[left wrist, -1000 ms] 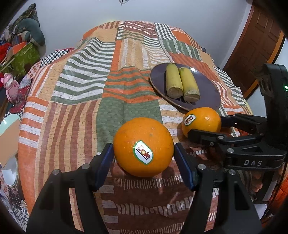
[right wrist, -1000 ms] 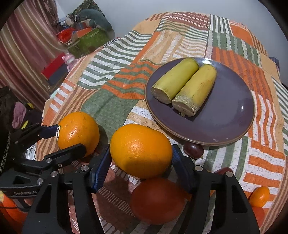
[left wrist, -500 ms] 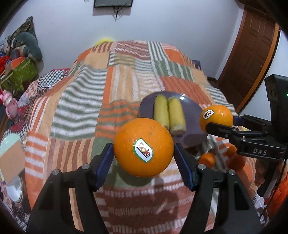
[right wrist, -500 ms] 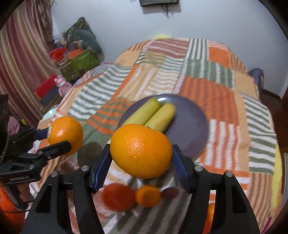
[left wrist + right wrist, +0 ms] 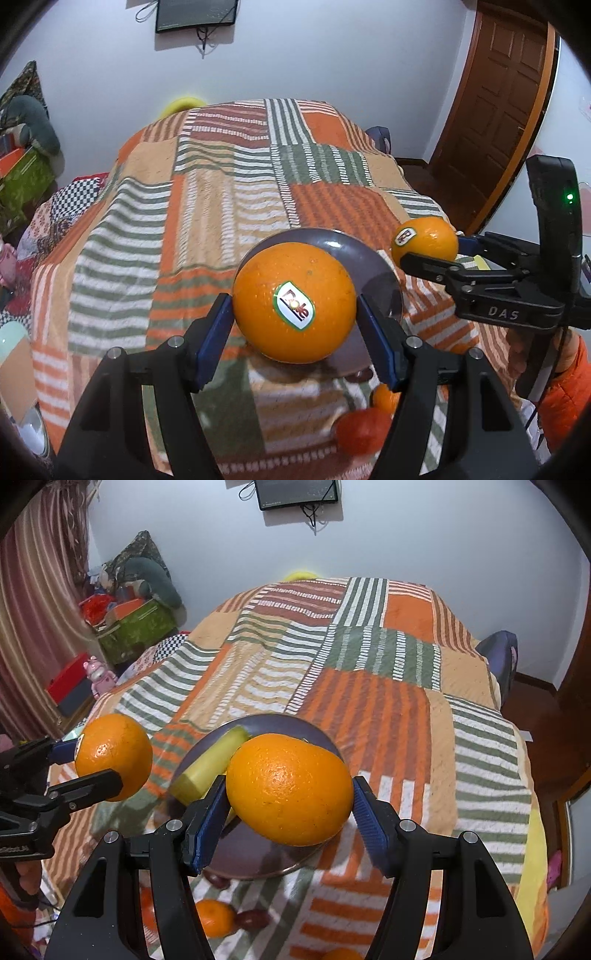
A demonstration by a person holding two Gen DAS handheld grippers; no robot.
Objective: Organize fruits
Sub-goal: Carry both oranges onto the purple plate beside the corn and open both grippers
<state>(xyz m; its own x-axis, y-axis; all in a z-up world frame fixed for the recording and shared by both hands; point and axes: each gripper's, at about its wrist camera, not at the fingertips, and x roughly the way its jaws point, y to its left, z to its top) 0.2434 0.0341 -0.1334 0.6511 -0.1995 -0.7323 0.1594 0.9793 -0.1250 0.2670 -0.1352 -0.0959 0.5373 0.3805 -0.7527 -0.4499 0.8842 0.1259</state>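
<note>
My left gripper is shut on an orange with a Dole sticker and holds it well above the bed. My right gripper is shut on a second orange, also raised; it shows in the left wrist view too. The left orange appears at the left of the right wrist view. Below lies a dark purple plate with a yellow banana piece, mostly hidden behind the held oranges. In the left wrist view only the plate's rim shows.
Loose fruit lies on the striped patchwork bedspread near the front edge: a small mandarin, a dark red fruit, a red tomato-like fruit. A wooden door stands right; boxes and toys left.
Both grippers rose from the bedspread, each lifting its orange. The plate and loose fruit now lie far below and look smaller.
</note>
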